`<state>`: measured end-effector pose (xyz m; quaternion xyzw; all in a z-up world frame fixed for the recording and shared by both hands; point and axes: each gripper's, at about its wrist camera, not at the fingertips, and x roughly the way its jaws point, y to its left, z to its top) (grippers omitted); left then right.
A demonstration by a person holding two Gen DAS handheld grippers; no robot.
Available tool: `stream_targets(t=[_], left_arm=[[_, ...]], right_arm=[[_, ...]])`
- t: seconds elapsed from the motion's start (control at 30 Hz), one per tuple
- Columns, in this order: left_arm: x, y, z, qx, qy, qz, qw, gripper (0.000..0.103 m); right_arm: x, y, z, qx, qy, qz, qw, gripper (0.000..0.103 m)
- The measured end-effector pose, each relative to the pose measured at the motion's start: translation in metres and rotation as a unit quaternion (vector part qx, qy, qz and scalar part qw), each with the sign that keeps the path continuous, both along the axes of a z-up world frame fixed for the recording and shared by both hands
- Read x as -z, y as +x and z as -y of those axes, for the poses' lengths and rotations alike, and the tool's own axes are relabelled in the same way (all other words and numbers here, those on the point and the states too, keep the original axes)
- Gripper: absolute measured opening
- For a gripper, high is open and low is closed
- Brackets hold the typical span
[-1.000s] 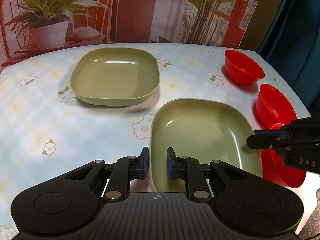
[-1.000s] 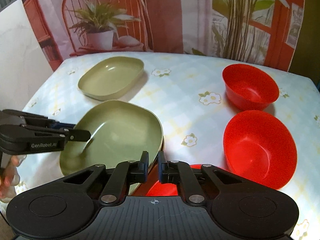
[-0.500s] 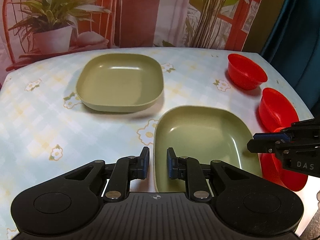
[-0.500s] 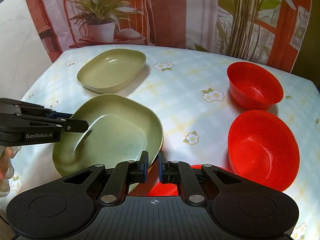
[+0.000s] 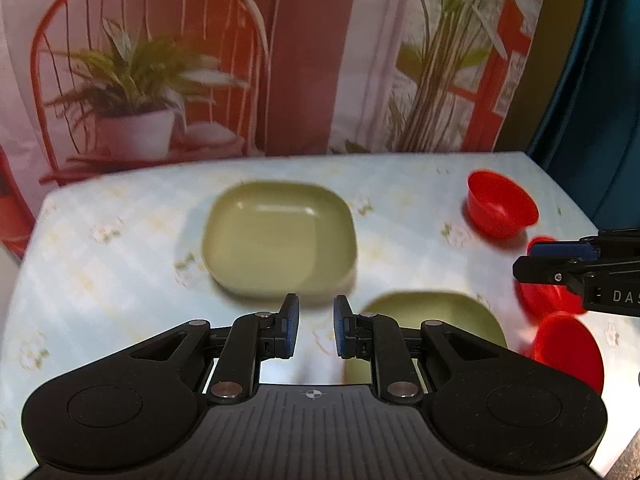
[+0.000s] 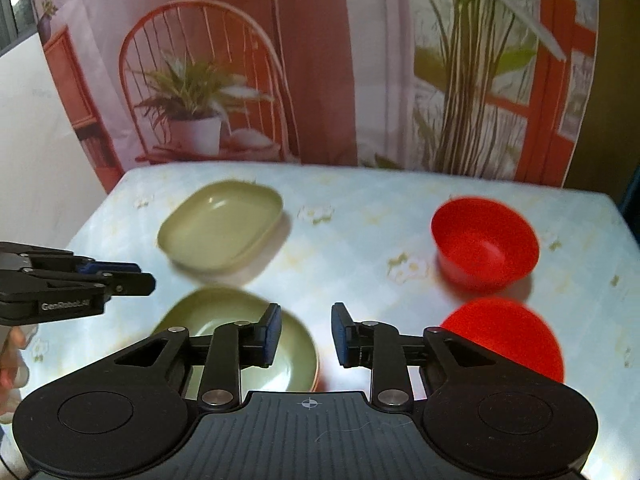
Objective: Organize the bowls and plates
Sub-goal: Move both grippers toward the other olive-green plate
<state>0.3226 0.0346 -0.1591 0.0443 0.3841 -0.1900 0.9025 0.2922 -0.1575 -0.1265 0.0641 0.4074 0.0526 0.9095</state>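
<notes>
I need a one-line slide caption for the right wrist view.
Right gripper, jaws opening and empty, above two green plates and two red bowls.

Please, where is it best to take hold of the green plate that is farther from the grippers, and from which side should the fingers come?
Probably on the raised rim of the far green plate, at its near edge. It lies flat and open side up on the table, with bare cloth in front, so one finger can go over the rim and one under its outer wall. The left gripper faces that edge most directly.
</notes>
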Motion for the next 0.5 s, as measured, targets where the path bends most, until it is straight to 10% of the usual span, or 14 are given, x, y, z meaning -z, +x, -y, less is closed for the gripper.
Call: stream_targets(t=[0.5], left_arm=[[-0.065,0.019,-0.02,-0.011,0.008,0.086,0.9962,0.019]], right_arm=[[-0.05,0.034,0.0,0.009,0.01,0.059,0.998,0.034]])
